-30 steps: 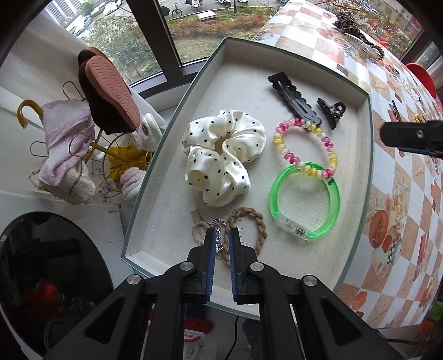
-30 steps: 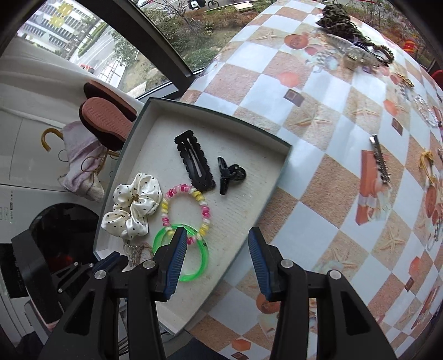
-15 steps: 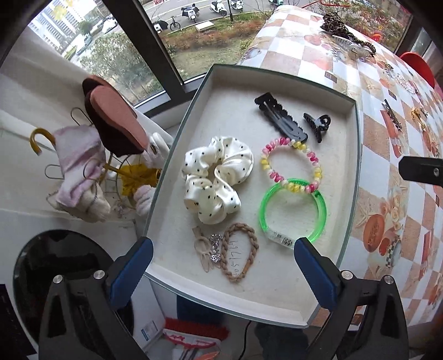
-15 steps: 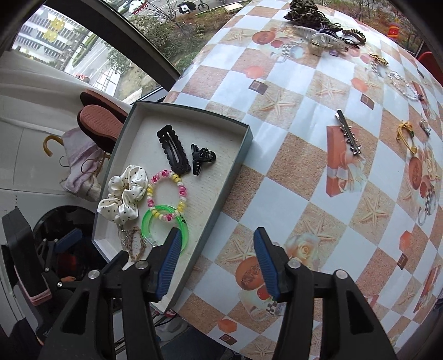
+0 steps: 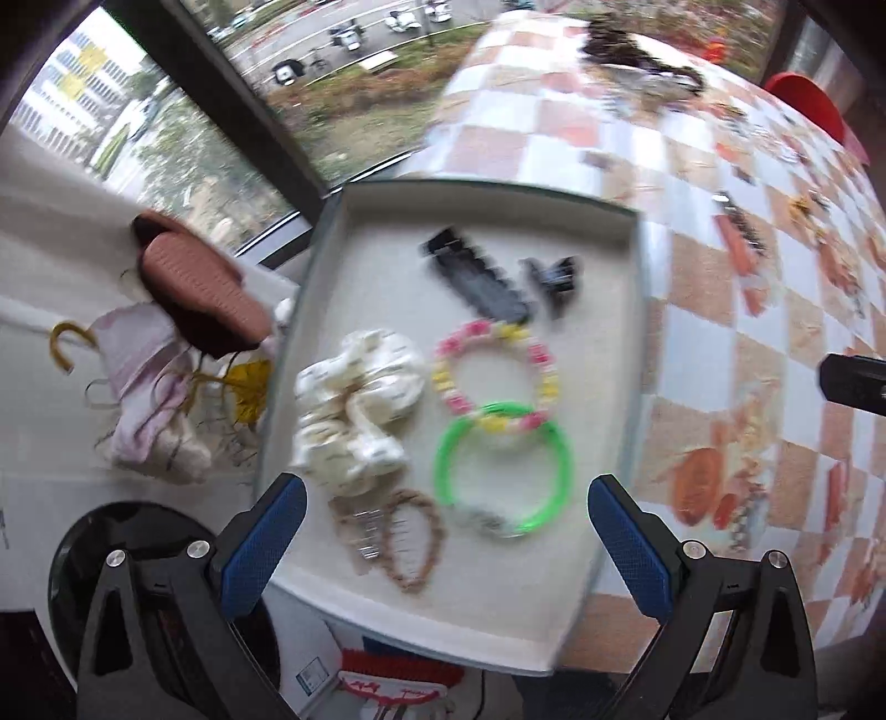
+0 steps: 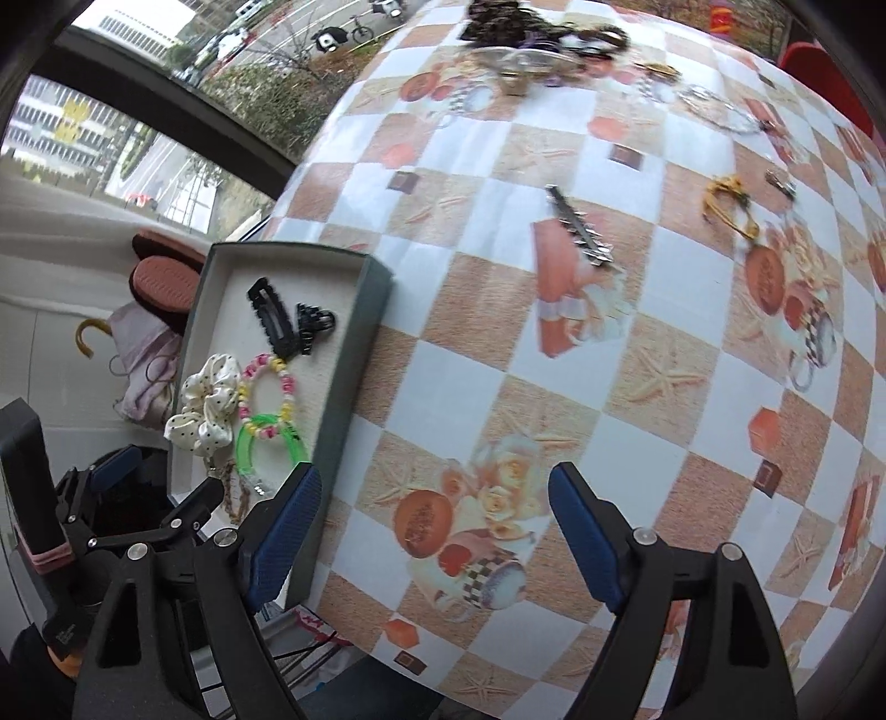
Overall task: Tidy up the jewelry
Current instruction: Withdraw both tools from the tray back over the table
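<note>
A grey tray (image 5: 637, 343) with a white floor sits at the table's left edge. It holds a white dotted scrunchie (image 5: 354, 404), a pink-yellow bead bracelet (image 5: 495, 365), a green bangle (image 5: 504, 471), a braided brown hair tie (image 5: 412, 543), a black snap clip (image 5: 476, 277) and a black claw clip (image 5: 554, 274). My left gripper (image 5: 443, 548) is open and empty above the tray's near end. My right gripper (image 6: 429, 537) is open and empty over the checked tablecloth, right of the tray (image 6: 354, 354). A spiked silver clip (image 6: 578, 227) and a yellow hair tie (image 6: 731, 202) lie on the cloth.
A pile of more jewelry (image 6: 531, 39) lies at the table's far edge, with loose pieces to the right. Left of the table, slippers (image 5: 199, 282) and cloths hang on a rack below a window. A red chair back (image 5: 808, 105) stands at the far right.
My left gripper opened, let go of the braided hair tie in the tray, and pulled back. My right gripper swung right over the tablecloth and opened wider.
</note>
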Motion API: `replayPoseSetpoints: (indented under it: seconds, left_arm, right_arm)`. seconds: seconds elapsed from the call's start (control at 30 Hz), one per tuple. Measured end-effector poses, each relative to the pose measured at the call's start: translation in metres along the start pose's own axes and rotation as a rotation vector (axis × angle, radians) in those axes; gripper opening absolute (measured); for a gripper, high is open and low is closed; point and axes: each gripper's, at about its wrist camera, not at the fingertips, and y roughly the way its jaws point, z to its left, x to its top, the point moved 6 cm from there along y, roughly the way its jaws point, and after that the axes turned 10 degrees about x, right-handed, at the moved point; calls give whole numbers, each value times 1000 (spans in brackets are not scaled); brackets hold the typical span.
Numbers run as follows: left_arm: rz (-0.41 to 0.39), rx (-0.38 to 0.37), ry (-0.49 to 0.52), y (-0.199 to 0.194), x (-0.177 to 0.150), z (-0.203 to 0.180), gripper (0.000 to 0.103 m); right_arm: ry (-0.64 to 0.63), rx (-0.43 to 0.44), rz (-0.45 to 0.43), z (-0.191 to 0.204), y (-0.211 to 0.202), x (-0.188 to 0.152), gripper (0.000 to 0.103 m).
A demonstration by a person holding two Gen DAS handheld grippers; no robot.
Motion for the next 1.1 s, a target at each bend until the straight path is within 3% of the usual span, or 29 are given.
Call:
replayPoseSetpoints:
  seconds: [0.37, 0.67, 1.1]
  left_arm:
    - [-63, -82, 138, -37, 27, -88, 103]
    - [-45, -118, 178, -40, 42, -135, 103]
    - [11, -120, 138, -22, 69, -169, 103]
  right_arm:
    - [131, 8, -56, -67, -26, -11, 87]
    - [195, -12, -120, -111, -46, -7, 88]
    - [253, -76, -40, -173, -54, 5, 88]
